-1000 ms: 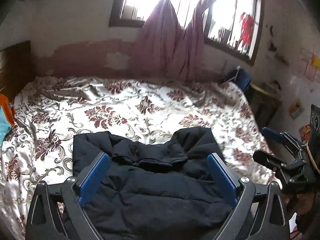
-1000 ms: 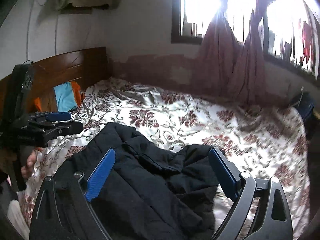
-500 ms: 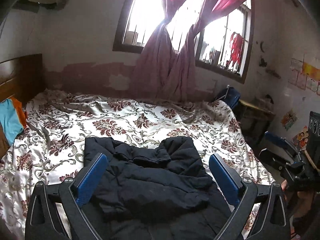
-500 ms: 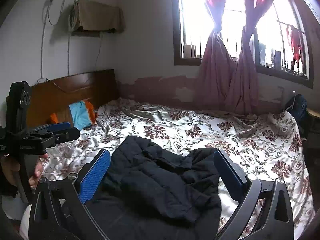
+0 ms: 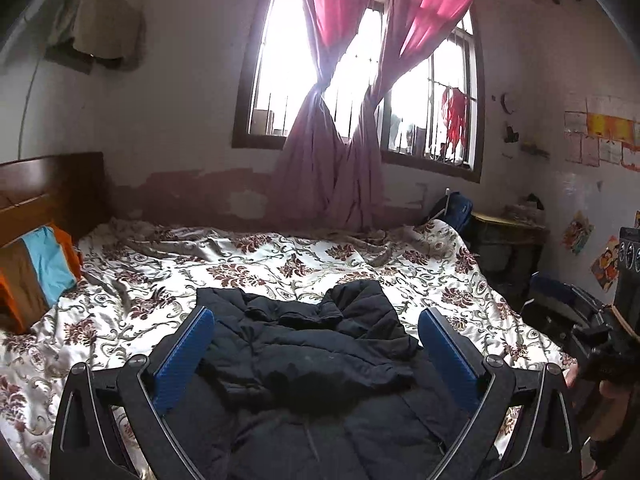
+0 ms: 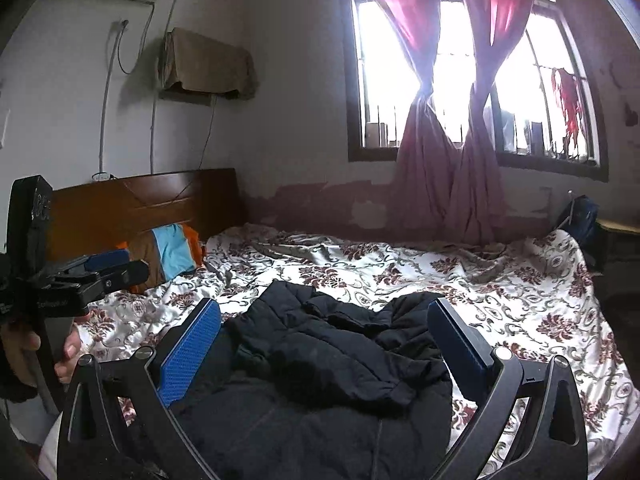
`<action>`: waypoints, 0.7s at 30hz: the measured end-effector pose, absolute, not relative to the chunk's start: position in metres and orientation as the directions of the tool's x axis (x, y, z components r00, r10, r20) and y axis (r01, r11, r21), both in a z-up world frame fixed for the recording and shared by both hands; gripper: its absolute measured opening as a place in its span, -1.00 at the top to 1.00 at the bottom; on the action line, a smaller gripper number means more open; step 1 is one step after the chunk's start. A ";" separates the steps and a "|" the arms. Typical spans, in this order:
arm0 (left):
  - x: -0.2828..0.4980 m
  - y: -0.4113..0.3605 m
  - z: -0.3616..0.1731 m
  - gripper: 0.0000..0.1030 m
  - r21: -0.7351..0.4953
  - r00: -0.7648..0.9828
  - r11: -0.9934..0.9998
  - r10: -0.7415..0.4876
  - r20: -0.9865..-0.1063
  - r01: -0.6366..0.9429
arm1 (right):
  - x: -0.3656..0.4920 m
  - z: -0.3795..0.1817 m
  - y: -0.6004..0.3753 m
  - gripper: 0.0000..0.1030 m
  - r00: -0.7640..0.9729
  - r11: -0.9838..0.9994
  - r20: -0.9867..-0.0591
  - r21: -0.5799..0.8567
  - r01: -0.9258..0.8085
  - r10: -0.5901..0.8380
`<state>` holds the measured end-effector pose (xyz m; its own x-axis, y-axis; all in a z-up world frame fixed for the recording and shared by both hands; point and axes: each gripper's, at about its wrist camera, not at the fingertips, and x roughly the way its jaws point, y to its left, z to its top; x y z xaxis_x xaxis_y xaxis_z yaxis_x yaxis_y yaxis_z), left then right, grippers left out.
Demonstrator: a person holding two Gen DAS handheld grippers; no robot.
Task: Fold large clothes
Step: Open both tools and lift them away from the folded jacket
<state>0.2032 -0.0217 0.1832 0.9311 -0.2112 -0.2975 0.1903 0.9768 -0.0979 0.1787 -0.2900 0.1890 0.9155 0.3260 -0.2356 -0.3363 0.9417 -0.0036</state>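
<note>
The black quilted puffer jacket (image 5: 316, 364) lies crumpled on the floral satin bedspread (image 5: 280, 256). Both the left gripper (image 5: 316, 344) and right gripper (image 6: 324, 340) hover above, spread wide, empty. It looks puffy, soft, slippery; best pinched at hem corners.

Your left wrist camera looks forward between its own blue finger pads (image 5: 182, 354) from the bed's near edge, facing the curtained window (image 5: 352, 80) across the floral bedspread (image 5: 280, 256). Your right wrist camera sits beside it, angled more toward the wooden headboard (image 6: 140, 204). Both share the dark jacket (image 5: 316, 352) close below, the bedspread and the window, and each catches the other gripper at its frame edge.
</note>
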 end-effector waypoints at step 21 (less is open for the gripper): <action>0.128 0.000 0.124 -0.99 -0.039 0.933 0.993 -0.118 -0.340 0.111 | 0.083 0.122 -0.285 -0.96 0.973 0.976 -0.194 -0.154 -0.152 0.121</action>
<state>0.1277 0.0001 0.1242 0.9331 -0.1176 -0.3398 0.1109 0.9931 -0.0393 0.0826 -0.2853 0.1223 0.9735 0.1212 -0.1940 -0.1522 0.9763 -0.1540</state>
